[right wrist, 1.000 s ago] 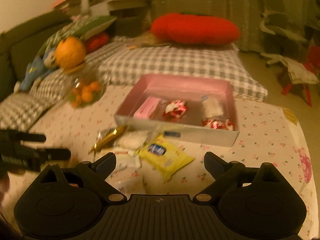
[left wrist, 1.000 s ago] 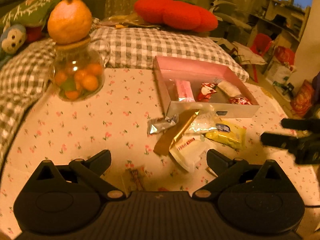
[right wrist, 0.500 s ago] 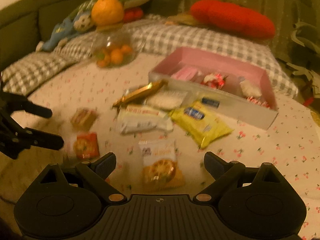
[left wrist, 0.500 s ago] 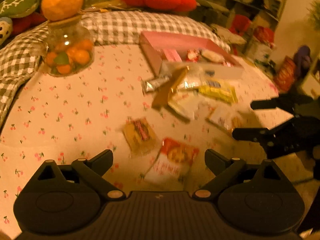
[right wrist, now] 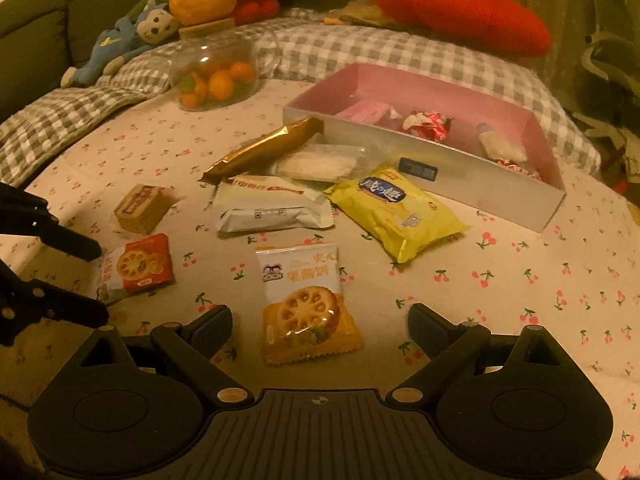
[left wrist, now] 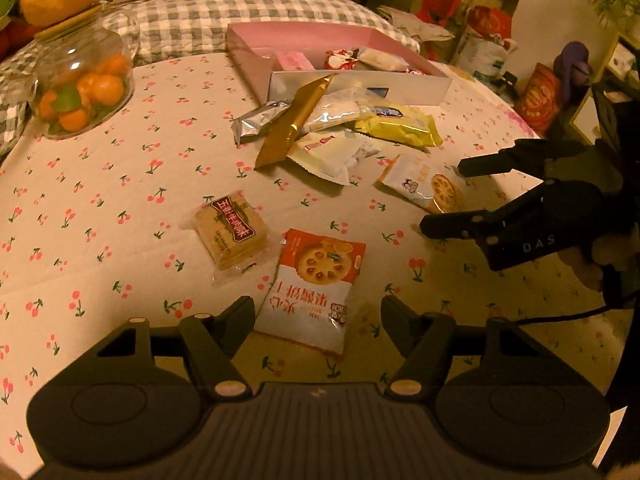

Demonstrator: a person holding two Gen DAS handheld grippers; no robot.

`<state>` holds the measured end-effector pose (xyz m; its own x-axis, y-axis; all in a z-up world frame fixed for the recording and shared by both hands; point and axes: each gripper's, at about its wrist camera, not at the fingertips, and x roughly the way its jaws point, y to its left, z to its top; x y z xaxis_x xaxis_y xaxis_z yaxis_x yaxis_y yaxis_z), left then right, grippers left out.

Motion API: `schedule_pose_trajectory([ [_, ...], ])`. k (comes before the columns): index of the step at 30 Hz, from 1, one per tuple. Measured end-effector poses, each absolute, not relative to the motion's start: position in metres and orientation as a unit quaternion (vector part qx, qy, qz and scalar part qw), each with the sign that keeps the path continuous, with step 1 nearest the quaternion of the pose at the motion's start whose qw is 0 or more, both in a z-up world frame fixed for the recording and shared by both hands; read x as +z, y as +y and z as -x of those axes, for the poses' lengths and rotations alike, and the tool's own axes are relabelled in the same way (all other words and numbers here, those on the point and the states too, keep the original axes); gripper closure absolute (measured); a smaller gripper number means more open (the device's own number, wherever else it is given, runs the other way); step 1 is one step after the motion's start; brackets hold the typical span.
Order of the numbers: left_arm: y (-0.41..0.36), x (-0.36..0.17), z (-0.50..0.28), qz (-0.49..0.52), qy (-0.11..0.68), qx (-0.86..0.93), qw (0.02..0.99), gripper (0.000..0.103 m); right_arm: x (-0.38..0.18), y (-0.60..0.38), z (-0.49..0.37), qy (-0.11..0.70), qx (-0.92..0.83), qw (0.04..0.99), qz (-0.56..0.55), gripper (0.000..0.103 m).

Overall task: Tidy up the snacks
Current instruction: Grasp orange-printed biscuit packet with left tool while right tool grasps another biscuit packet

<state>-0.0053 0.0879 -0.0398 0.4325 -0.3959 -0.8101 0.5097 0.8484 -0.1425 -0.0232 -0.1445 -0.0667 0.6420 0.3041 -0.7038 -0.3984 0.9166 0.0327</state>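
Both tongs hover empty: the left gripper [left wrist: 318, 320] is closing around the red-and-white biscuit pack [left wrist: 314, 290] without pinching it yet, while the right gripper [right wrist: 320, 326] gapes wide over the orange biscuit pack [right wrist: 306, 306]. Beyond, loose snacks crowd the cloth, only a few lie in the pink box [right wrist: 532, 120]. Since a second ago both have dipped closer.

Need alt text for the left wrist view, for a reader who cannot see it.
The left gripper, jaws closing, frames a red-and-white biscuit packet lying on a cherry-print tablecloth. Further off, loose snack packets lie before a pink box already holding a few. The right gripper hangs open at right.
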Motion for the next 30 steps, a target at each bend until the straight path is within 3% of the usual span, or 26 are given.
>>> schedule_pose_trajectory([
  [14, 0.071, -0.045, 0.01, -0.104, 0.443, -0.275, 0.847, 0.034, -0.071, -0.131, 0.017, 0.36, 0.211, 0.903, 0.097, 0.01],
  [21, 0.067, -0.045, 0.007, -0.098, 0.437, -0.267, 0.853, 0.034, -0.069, -0.133, 0.017, 0.351, 0.205, 0.908, 0.1, 0.024],
  [30, 0.064, -0.047, 0.008, -0.099, 0.425, -0.26, 0.861, 0.034, -0.068, -0.135, 0.016, 0.36, 0.205, 0.905, 0.092, 0.028],
])
